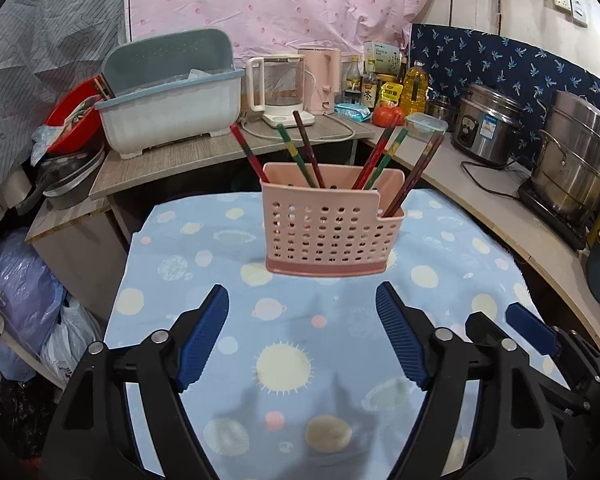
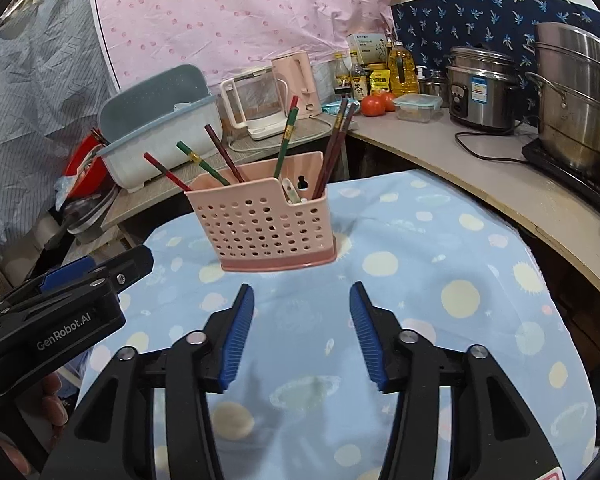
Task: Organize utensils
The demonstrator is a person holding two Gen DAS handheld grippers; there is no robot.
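A pink perforated utensil holder stands upright on a table under a light blue planet-print cloth. Several red, green and dark chopsticks stand in it, leaning left and right. In the right wrist view the holder also holds a white spoon in its right compartment. My left gripper is open and empty, just short of the holder. My right gripper is open and empty, also just short of it. The left gripper shows at the right wrist view's left edge.
A blue-grey dish rack, glass kettle and pink kettle stand on the back counter. Bottles, tomatoes, a rice cooker and a steel pot line the right counter. Bags lie left of the table.
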